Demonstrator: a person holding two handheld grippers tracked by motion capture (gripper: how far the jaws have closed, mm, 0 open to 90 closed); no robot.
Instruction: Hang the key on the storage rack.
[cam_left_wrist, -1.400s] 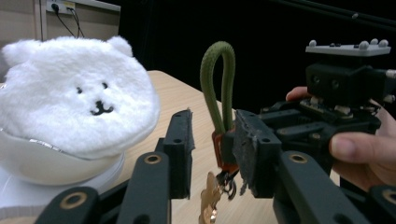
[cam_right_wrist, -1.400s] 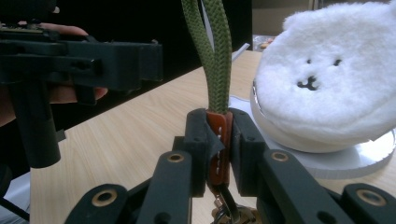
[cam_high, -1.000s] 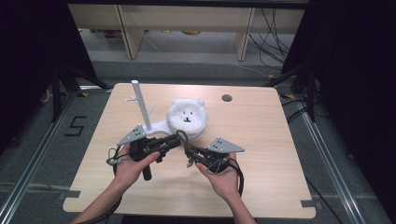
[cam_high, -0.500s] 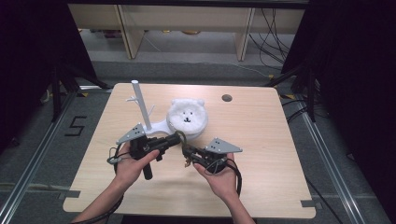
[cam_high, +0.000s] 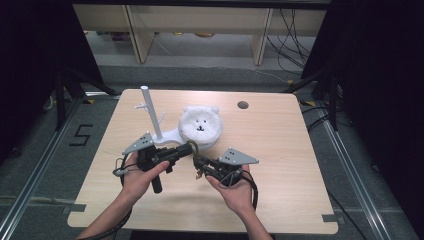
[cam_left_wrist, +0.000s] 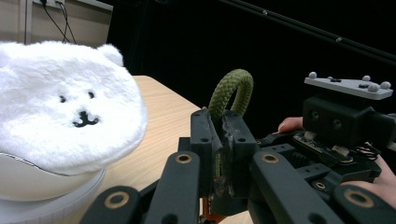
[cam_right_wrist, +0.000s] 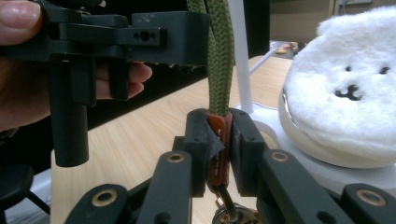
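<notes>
A green braided cord loop (cam_left_wrist: 229, 91) with a brown leather tab (cam_right_wrist: 216, 140) and a metal ring (cam_right_wrist: 226, 212) is held between both grippers above the table's front middle. My left gripper (cam_left_wrist: 220, 135) is shut on the cord just below its looped end. My right gripper (cam_right_wrist: 217, 135) is shut on the brown tab, from which the cord (cam_right_wrist: 219, 56) runs up past the left gripper (cam_right_wrist: 140, 32). In the high view the left gripper (cam_high: 189, 149) and the right gripper (cam_high: 198, 162) meet tip to tip, with the cord (cam_high: 192, 145) between them.
A white fluffy bear face (cam_high: 200, 125) rests on a round white base (cam_high: 170, 136) just behind the grippers. A white post with short branches (cam_high: 150, 112) rises from that base at its left. A round hole (cam_high: 243, 105) is in the wooden table (cam_high: 280, 150) at the back.
</notes>
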